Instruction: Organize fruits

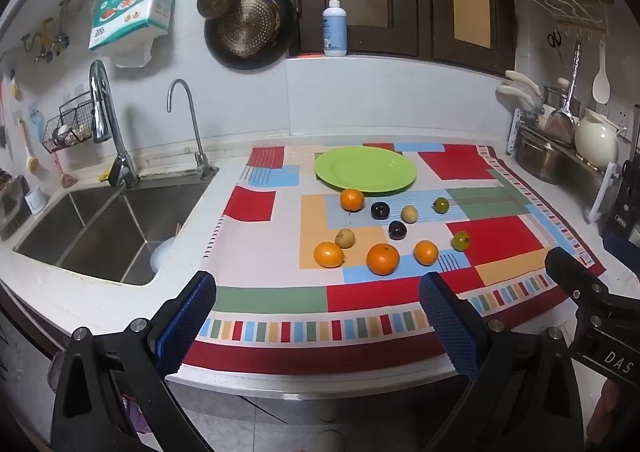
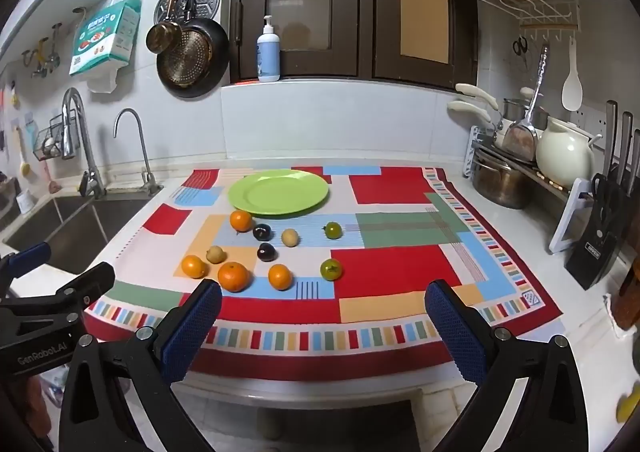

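A green plate (image 1: 366,171) (image 2: 279,191) lies empty at the back of a colourful patterned cloth (image 1: 360,292) (image 2: 400,264). In front of it lie several loose fruits: oranges such as the front one (image 1: 383,258) (image 2: 233,276), two dark plums (image 1: 379,209) (image 2: 262,232), two tan fruits (image 1: 345,238) (image 2: 289,237) and two green tomatoes (image 1: 461,240) (image 2: 331,269). My left gripper (image 1: 318,292) is open and empty, at the counter's front edge. My right gripper (image 2: 324,304) is open and empty, also at the front edge, to the right of the left one.
A double sink (image 1: 100,228) with two taps is left of the cloth. A dish rack with pots and a white kettle (image 2: 564,155) and a knife block (image 2: 600,248) stand at the right. Pans hang on the wall; a soap bottle (image 1: 335,25) stands on the sill.
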